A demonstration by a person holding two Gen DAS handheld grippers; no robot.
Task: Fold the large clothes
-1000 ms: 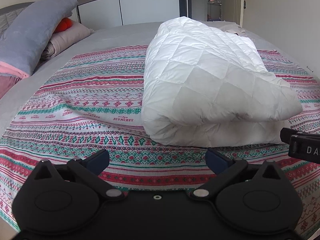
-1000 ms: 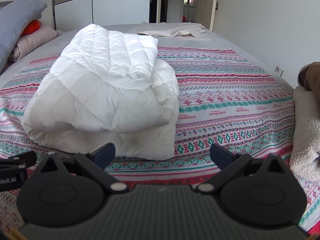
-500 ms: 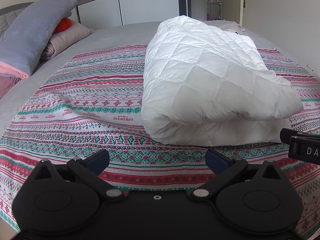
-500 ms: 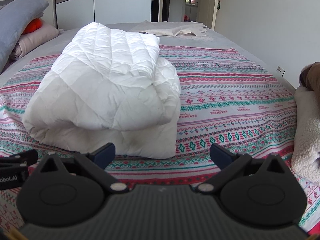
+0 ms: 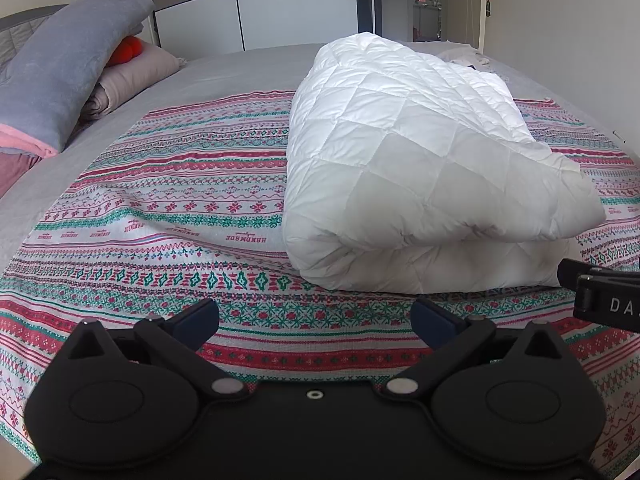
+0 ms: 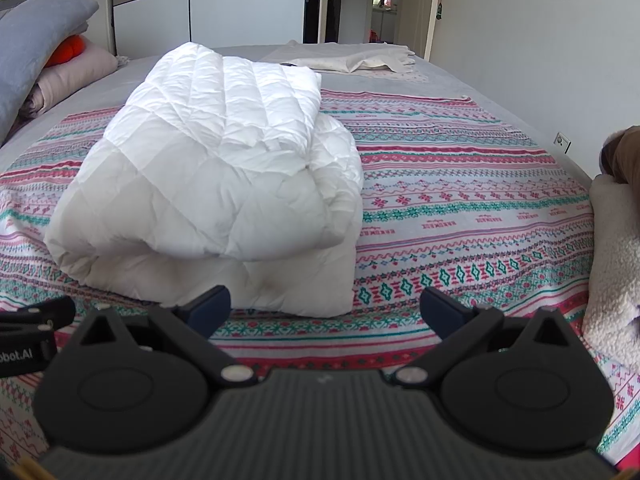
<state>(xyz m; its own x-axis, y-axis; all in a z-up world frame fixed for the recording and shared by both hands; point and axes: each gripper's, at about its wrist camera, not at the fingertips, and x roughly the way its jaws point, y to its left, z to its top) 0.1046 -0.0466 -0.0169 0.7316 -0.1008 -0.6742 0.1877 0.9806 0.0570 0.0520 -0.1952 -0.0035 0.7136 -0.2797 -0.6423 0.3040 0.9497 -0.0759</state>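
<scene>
Two hand-held grippers: both hover low over the near edge of the bed, side by side, each pointing toward the far wall.
Left hand-held gripper [image 5: 315, 316]: black body with dark blue fingertips [image 5: 199, 317]; the jaws stand wide apart with nothing between them, only patterned cloth below.
Right hand-held gripper [image 6: 325, 309]: same black build, dark blue fingertips [image 6: 440, 310]; jaws spread wide and empty, the left tip just in front of the duvet's near edge.
Neighbour view: the left wrist camera catches the right tool's black tip at its right edge; the right wrist camera catches the left tool's tip at its left edge.
Task thing: a white quilted duvet [image 5: 420, 176] [image 6: 224, 184], folded into a thick bundle of layers, lies on the bed just beyond both grippers, touched by neither.
Duvet shape: rounded fold along its left side, top layer overhanging the lower layers at the near right.
Under it: a striped bedspread with red, green and white knitted-style pattern [image 5: 168, 200] [image 6: 460, 200], spread flat over a grey bed sheet [image 5: 224, 76].
Far left: a grey plush pillow [image 5: 60, 64] leans on a rolled beige blanket [image 5: 132, 76], with an orange soft item [image 5: 128, 49] tucked between them.
Far right: a flat cream cloth [image 6: 352, 58] lies on the bed's far end.
Near right: a cream fleecy fabric [image 6: 612, 264] sits at the bed's edge.
Background: a white and taupe wardrobe [image 6: 224, 0] and an open doorway.
</scene>
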